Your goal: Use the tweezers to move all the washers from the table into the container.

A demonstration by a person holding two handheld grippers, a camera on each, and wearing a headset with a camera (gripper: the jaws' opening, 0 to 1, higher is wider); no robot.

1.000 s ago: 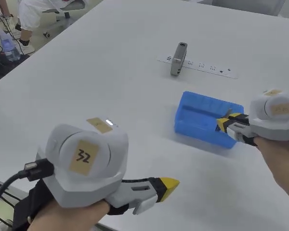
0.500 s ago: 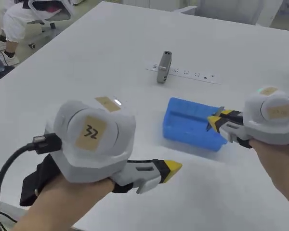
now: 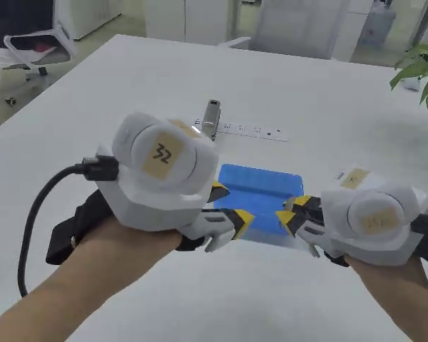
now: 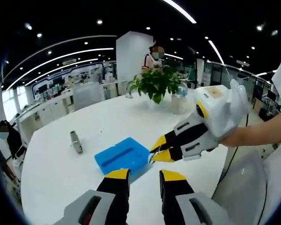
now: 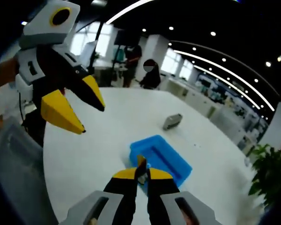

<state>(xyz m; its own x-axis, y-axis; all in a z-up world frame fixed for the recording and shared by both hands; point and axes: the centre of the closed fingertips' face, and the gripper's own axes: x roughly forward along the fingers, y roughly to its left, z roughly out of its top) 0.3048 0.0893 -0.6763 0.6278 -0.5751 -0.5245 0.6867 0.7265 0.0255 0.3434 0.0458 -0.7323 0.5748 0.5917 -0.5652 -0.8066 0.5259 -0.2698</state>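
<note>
**Left gripper** [image 3: 232, 205]: marked "32", hovering over the white table [image 3: 128, 78] in the head view, at 9 o'clock of the container. Showing jaws spread with a clear gap, seen along its own view [image 4: 145, 176] and again from the right gripper view [image 5: 92, 119], with nothing between them. Trailing a black cable [image 3: 39, 206] toward 8 o'clock.

**Right gripper** [image 3: 287, 214]: hovering at 3 o'clock of the left gripper, tips pointing toward it and standing just apart from it. Pressing its jaws nearly together [image 5: 143, 174] and pinching the tweezers [image 5: 141, 163], appearing as a slim dark sliver rising between the yellow tips, too blurred for detail. Entering the left gripper view [image 4: 154, 152] from 3 o'clock.

**Container** [image 3: 260, 187]: blue, rectangular, open-topped, sitting flat on the table at 12 o'clock of both sets of tips. Lying just ahead of the jaws in the left gripper view [image 4: 122, 157] and in the right gripper view [image 5: 161, 157]. Contents blurred, impossible to tell.

**Power strip** [image 3: 253, 131]: white, lying beyond the container at 12 o'clock.

**Grey adapter** [image 3: 212, 114]: standing at the strip's 9 o'clock end [image 4: 76, 141] [image 5: 172, 121].

**Potted plant** [image 4: 155, 83]: standing on the table, well apart from the container.
</note>
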